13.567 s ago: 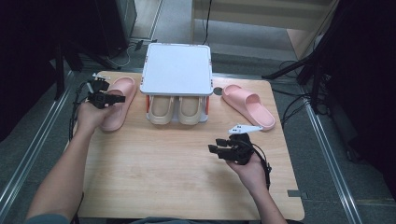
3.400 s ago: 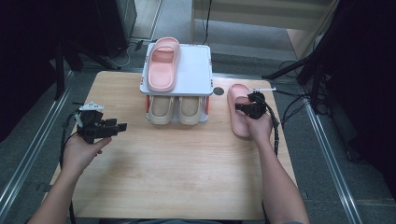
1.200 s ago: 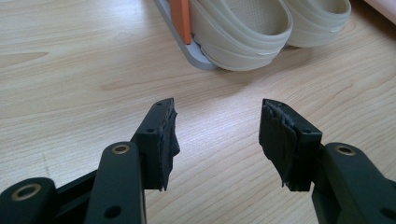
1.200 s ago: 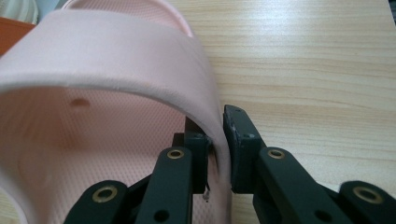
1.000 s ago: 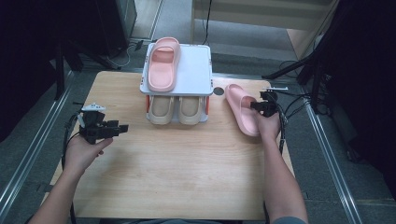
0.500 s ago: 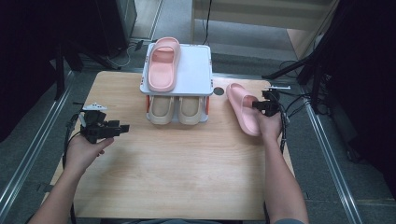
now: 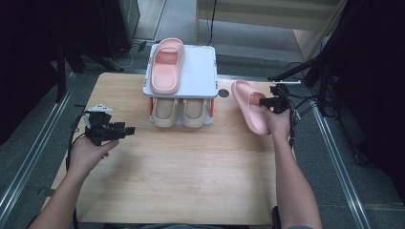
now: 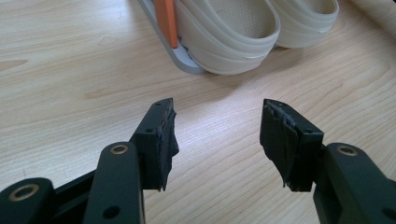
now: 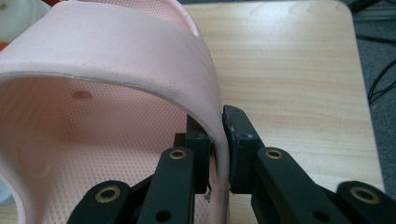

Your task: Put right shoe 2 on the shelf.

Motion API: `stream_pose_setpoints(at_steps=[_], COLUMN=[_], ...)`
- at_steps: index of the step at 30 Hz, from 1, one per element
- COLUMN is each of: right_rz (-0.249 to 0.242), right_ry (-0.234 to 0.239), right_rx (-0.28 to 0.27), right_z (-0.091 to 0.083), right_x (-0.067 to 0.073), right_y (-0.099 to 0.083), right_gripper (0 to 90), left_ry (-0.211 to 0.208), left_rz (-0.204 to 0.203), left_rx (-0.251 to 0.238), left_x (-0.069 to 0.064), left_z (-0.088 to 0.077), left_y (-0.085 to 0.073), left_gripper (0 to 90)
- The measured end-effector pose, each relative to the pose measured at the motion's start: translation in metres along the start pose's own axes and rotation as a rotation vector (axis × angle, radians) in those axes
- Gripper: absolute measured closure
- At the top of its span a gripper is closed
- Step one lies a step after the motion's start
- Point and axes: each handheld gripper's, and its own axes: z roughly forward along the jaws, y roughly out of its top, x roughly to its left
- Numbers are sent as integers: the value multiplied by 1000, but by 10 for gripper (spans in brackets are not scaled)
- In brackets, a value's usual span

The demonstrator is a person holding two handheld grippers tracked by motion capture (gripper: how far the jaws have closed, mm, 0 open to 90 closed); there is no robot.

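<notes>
Now one pink foam slipper (image 7: pixel 166 65) sits atop the white two-tier shoe rack (image 7: pixel 200 76), its mate (image 7: pixel 250 106) clamped in the right gripper (image 7: pixel 265 101) beside the rack, left gripper (image 7: pixel 125 130) wide and empty.

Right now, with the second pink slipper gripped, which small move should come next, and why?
Probably carry it toward the rack top. The right tongs pinch the pink slipper by its strap, tilted beside the rack, and its mate already lies on the top's left half, leaving the right half bare.

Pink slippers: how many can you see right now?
2. One pink slipper lies on top of the white rack; the other pink slipper is tilted, clamped at its strap by the right gripper, right of the rack.
</notes>
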Motion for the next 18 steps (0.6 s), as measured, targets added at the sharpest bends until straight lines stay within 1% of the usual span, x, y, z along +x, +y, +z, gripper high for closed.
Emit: stream_pose_setpoints(at_steps=[2, 3, 4, 5, 6, 7, 8, 9, 10, 11, 12, 14, 15, 16, 17, 18], right_rz=[8, 8, 13, 17, 17, 15, 15, 13, 13, 11, 11, -4, -18, -18, -22, -22], right_ry=[11, 11, 18, 21, 21, 19, 19, 12, 12, 13, 13, 5, -2, -2, -1, -1], right_rx=[-1, -1, -8, -12, -12, -9, -9, -10, -10, -9, -9, -5, -3, -3, -7, -7], right_z=[-8, -8, -14, -16, -16, -21, -21, -26, -26, -30, -30, -34, -38, -38, -43, -43], right_x=[3, 3, 4, 5, 5, 6, 6, 9, 9, 11, 11, 15, 20, 20, 24, 24], right_y=[9, 9, 15, 17, 17, 24, 24, 29, 29, 35, 35, 40, 47, 47, 53, 53], right_gripper=[825, 825, 825, 825, 825, 825, 825, 825, 825, 825, 825, 825, 824, 824, 824, 824], left_ry=[-5, -6, -7, -10, -10, -13, -13, -16, -18, -18, -18, -19, -23, -23, -25, -25], left_rz=[-2, -2, 3, 0, 0, 2, 2, 1, -1, 3, 3, 4, -2, -2, 1, 1], left_rx=[4, 6, 11, 12, 12, 13, 13, 10, 9, 14, 14, 18, 13, 13, 20, 20], left_x=[1, 1, 1, 1, 1, 1, 1, 1, 0, 0, 0, 0, 0, 0, 0, 0], left_z=[1, 1, 2, 3, 3, 3, 3, 4, 4, 5, 5, 6, 7, 7, 9, 9], left_y=[1, 1, 2, 2, 2, 3, 3, 3, 3, 3, 3, 3, 3, 3, 4, 4], left_gripper=[453, 453, 453, 453, 453, 453, 453, 453, 453, 453, 453, 453, 453, 453, 453, 453])
